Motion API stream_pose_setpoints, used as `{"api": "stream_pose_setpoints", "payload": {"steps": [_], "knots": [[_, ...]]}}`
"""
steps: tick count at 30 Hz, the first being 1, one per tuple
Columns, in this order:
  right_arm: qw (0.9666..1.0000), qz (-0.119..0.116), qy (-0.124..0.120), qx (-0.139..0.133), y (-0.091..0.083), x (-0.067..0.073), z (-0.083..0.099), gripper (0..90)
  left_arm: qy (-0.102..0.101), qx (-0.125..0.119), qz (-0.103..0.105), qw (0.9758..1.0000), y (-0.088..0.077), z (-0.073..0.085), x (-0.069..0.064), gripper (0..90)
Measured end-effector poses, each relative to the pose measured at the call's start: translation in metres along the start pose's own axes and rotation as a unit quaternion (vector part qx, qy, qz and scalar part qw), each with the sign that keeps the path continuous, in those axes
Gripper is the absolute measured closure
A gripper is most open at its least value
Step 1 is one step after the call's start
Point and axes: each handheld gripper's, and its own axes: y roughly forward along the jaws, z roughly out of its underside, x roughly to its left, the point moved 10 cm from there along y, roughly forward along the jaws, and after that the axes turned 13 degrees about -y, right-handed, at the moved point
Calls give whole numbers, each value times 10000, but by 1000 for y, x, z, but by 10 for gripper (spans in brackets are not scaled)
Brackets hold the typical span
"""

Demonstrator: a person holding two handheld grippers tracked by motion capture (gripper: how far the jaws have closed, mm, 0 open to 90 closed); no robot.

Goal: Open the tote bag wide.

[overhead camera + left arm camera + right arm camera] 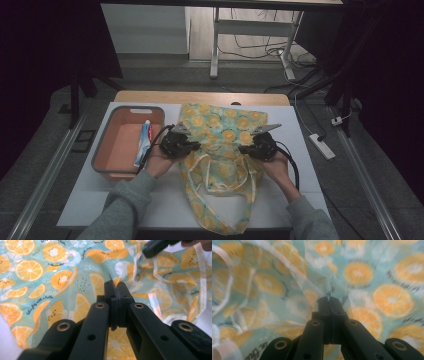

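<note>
A cloth bag [220, 125] printed with orange slices lies in the middle of the white table [170, 205], its pale handles [196, 172] trailing toward me. My left gripper [192, 147] is at the bag's left edge by the mouth. Its jaws are shut, with a fold of the cloth [50, 277] pinched at the tips [115, 285]. My right gripper [245, 149] is at the opposite edge, also shut. The bag's hem [294, 272] runs straight into its closed tips [329, 298]. In the left gripper view the right gripper [157, 246] appears at the top.
A salmon-coloured basin [132, 108] stands on the table's left side with a toothpaste tube [143, 142] lying in it. Beyond the table are desk legs and cables. A power strip [322, 146] lies on the floor to the right.
</note>
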Motion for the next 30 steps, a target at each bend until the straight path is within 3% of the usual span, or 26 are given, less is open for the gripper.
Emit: {"api": "stream_pose_setpoints", "payload": {"steps": [3, 6, 9, 12, 15, 16, 20, 23, 25, 26, 27, 28, 30], "knots": [[10000, -40, -3, 89, 5, 2, 6, 876, 14, 70, -54, 10000, 4, 1, 2, 883], [9999, -100, -52, -29, -3, 6, 1, 757, -11, 61, -53, 10000, 4, 2, 3, 883], [9989, -64, -142, -444, -26, 14, -16, 593, -16, 33, -16, 10000, 3, 1, 2, 883], [9967, -145, -190, -776, -55, 32, -29, 473, -16, 41, -12, 10000, 3, 1, 3, 883], [9961, -10, -374, -801, -79, 49, -30, 376, -17, 56, -18, 10000, 3, 2, 3, 883], [9955, -63, -399, -858, -84, 55, -30, 371, -23, 55, -9, 10000, 3, 2, 3, 883], [9961, -183, -529, -681, -92, 75, -21, 313, 2, 68, 5, 10000, 3, 2, 2, 883], [9973, 12, -664, -322, -82, 79, -4, 260, 8, 82, 33, 10000, 3, 2, 1, 883], [9985, -12, -518, -195, -68, 76, 8, 289, 14, 95, 63, 9999, 3, 3, 0, 883], [9989, -105, -424, -152, -61, 75, 13, 347, 3, 92, 103, 9999, 3, 3, -1, 883], [9990, -191, -392, -51, -53, 76, 19, 429, 4, 97, 124, 9999, 2, 3, -2, 883], [9986, -223, -472, 103, -47, 76, 24, 572, 2, 87, 140, 9999, 1, 3, -3, 882], [9973, -252, -668, 173, -42, 80, 24, 746, -46, 65, 368, 9993, -3, 3, -6, 882]]}}
